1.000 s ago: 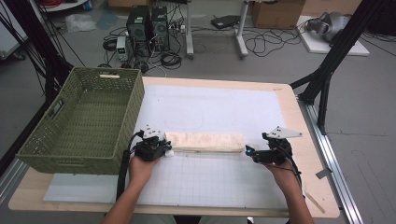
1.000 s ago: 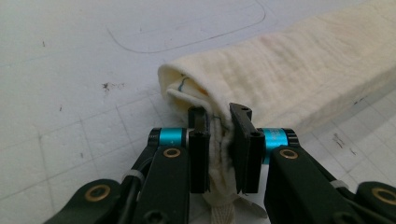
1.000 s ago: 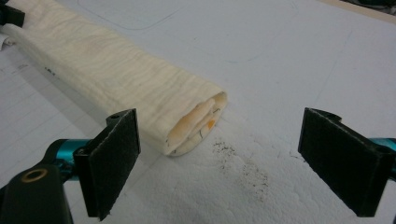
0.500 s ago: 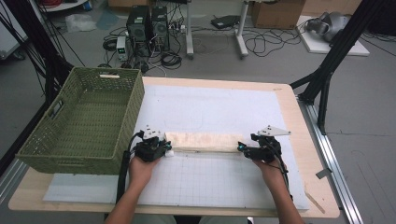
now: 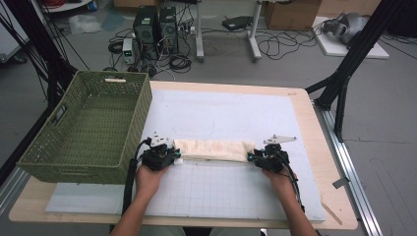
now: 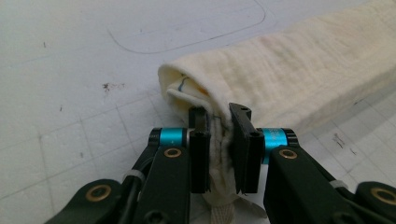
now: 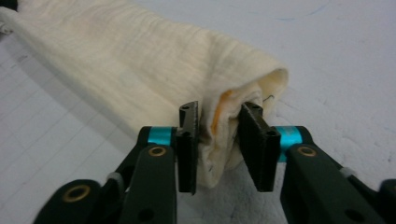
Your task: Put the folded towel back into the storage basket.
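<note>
A cream cloth (image 5: 214,149), folded into a long narrow strip, lies across the white gridded mat (image 5: 231,110). My left gripper (image 5: 173,157) is shut on the strip's left end. In the left gripper view the cloth (image 6: 289,79) is pinched tight in the left gripper (image 6: 219,121), with folded layers bulging above the jaws. At the strip's right end sits my right gripper (image 5: 252,157). The right gripper view shows the rolled end of the cloth (image 7: 140,51) pressed from both sides in the right gripper (image 7: 218,116).
A green woven basket (image 5: 142,105) with nothing in it stands on the table's left part, close to my left hand. The wooden table (image 5: 307,118) shows around the mat. Cables, computer towers and black frame legs are on the floor beyond.
My right gripper has moved left from beside the cloth onto its right end and closed on it. The left gripper has stayed shut on the left end.
</note>
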The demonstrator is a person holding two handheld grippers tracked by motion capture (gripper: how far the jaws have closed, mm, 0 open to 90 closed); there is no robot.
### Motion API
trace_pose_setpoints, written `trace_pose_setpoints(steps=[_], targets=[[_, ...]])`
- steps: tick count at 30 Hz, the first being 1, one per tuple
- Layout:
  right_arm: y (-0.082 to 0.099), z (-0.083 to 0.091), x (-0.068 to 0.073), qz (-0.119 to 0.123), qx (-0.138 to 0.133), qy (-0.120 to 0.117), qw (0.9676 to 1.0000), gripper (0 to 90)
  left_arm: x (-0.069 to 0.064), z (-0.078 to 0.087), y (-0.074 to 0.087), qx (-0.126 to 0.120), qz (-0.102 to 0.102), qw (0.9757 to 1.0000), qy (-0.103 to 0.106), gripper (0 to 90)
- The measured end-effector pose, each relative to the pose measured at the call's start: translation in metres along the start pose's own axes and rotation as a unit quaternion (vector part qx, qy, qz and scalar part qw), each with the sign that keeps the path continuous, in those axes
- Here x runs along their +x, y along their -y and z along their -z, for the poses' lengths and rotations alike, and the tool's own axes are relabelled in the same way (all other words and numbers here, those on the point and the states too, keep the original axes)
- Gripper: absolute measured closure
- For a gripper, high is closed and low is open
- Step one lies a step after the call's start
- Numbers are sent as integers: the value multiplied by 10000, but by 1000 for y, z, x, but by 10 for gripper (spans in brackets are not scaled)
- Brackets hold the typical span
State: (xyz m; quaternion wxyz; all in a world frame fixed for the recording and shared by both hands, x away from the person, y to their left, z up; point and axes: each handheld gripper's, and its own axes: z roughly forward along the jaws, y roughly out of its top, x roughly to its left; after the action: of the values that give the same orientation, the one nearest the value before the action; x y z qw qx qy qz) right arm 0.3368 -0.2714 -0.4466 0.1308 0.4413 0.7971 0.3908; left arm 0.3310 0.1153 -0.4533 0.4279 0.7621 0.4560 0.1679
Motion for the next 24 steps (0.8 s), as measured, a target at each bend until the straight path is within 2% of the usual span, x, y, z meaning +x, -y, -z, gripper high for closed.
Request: trace_pose_setpoints(steps=[2, 5, 9, 13, 16, 21, 24], targets=[[0, 0, 1, -1, 11, -57, 10000, 747, 0, 0, 0, -2, 3, 10000, 1, 784], [0, 0, 3, 104, 29, -10, 9999, 776, 0, 0, 0, -2, 6, 10000, 0, 785], [-2, 0, 9, 394, 38, 182, 9991, 795, -1, 0, 0, -5, -25, 10000, -19, 788], [-3, 0, 13, 564, 42, 297, 9980, 807, -2, 1, 0, -12, -107, 9999, -41, 801], [-3, 1, 12, 546, 31, 259, 9982, 808, -2, 4, 0, -127, -104, 9999, 27, 818], [-4, 2, 9, 561, -50, 147, 9983, 809, -3, 11, 2, -419, 11, 9991, 105, 826], [-5, 6, 7, 531, -132, 159, 9984, 809, -4, 18, 1, -549, -14, 9983, 175, 826]])
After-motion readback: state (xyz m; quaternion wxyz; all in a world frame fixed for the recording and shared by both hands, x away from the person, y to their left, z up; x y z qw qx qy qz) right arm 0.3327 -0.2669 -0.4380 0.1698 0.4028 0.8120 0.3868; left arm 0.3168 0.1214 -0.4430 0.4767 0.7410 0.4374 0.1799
